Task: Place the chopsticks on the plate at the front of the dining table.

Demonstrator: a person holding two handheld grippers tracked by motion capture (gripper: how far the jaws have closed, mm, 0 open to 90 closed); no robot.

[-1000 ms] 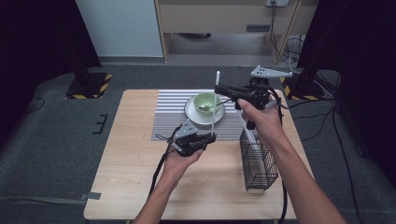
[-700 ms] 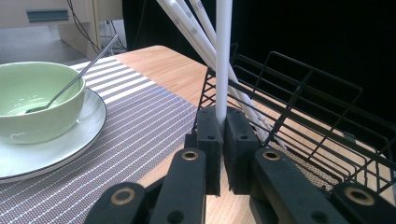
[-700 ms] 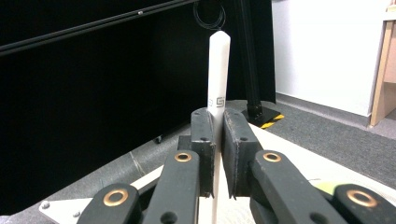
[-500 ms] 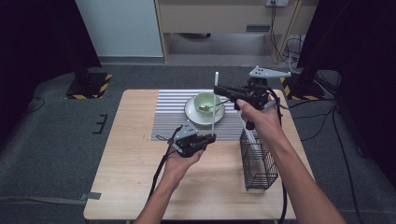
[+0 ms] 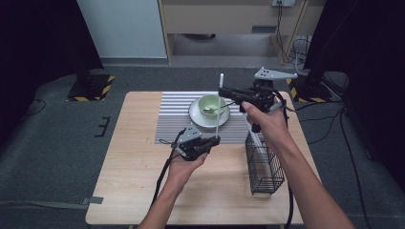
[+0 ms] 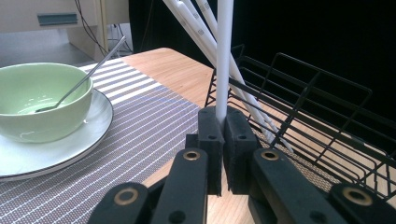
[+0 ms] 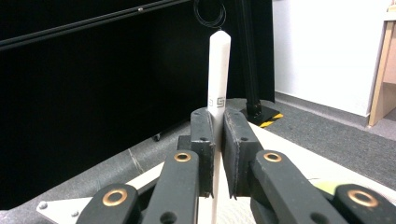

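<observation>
A white chopstick stands almost upright in the middle of the high view, in front of the green bowl. Both grippers hold it. The left gripper, just below the centre of the frame, pinches its lower end; in the left gripper view its fingers are closed on the stick. The right gripper, in the upper middle of the high view, grips the stick near its top; in the right gripper view its fingers press on the white stick, and the tip with a small pattern rises above them. The bowl sits on a white plate on the striped mat, and a metal spoon lies in it. A black wire basket stands on the wooden surface at the right of centre; in the left gripper view more white chopsticks lean in the basket.
</observation>
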